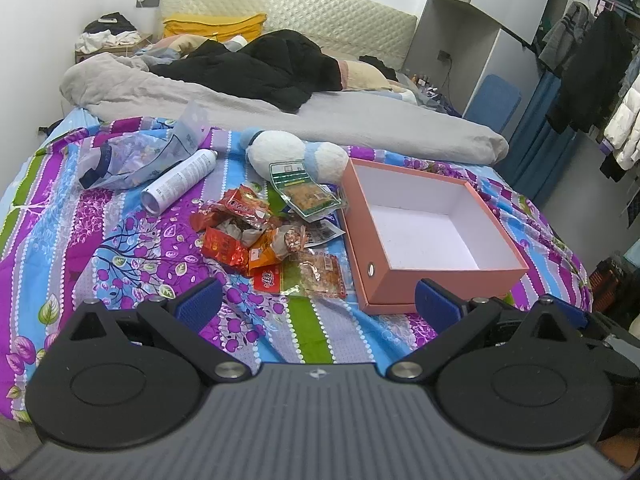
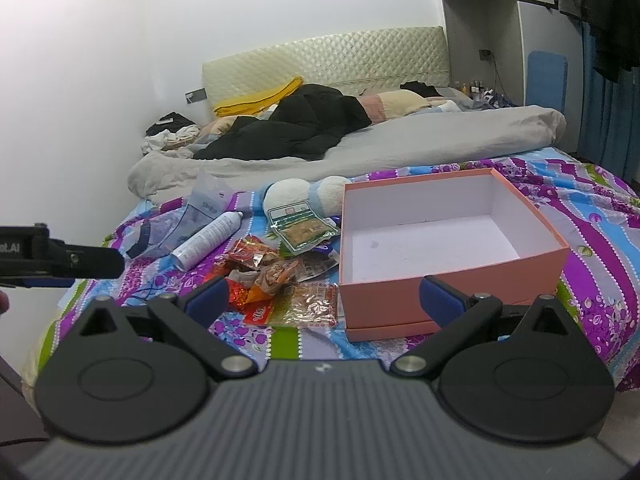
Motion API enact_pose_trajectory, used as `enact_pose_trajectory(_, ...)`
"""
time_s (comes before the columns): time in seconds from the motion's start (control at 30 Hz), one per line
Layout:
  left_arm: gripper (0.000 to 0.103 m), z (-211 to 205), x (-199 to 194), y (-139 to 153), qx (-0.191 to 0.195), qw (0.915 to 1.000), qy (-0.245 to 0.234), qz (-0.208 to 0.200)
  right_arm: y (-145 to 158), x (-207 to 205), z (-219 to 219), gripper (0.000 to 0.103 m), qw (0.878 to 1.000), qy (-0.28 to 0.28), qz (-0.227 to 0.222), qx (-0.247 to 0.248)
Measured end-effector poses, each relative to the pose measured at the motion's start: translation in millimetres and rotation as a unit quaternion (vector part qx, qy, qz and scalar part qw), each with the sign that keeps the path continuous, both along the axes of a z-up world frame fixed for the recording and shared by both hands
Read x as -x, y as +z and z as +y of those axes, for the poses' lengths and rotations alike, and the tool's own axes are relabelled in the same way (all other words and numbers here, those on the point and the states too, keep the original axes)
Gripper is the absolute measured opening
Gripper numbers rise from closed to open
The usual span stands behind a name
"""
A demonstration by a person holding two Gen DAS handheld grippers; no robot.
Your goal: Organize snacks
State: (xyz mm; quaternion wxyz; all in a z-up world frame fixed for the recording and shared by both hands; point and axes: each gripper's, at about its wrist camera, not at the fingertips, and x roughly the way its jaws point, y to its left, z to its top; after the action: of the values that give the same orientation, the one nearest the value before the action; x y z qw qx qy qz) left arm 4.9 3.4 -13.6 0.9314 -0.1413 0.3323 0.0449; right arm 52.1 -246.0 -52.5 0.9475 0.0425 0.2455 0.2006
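Crinkly red/orange snack packets [image 1: 260,240] piled beside empty pink box [image 1: 436,264]; both grippers [image 1: 318,304] [image 2: 324,300] wide apart, holding nothing.

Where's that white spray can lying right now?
The white spray can lies on its side on the patterned bedspread, left of the snack pile, beside a crumpled clear bag; both views show it.
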Motion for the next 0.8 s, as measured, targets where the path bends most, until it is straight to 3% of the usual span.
enact_pose_trajectory(0.8, 0.103, 5, -7, -13, 0.014, 0.9998, -0.002, 0.016, -7, -2, 8, 0.103, 1.0, 0.004, 0.014, 0.014)
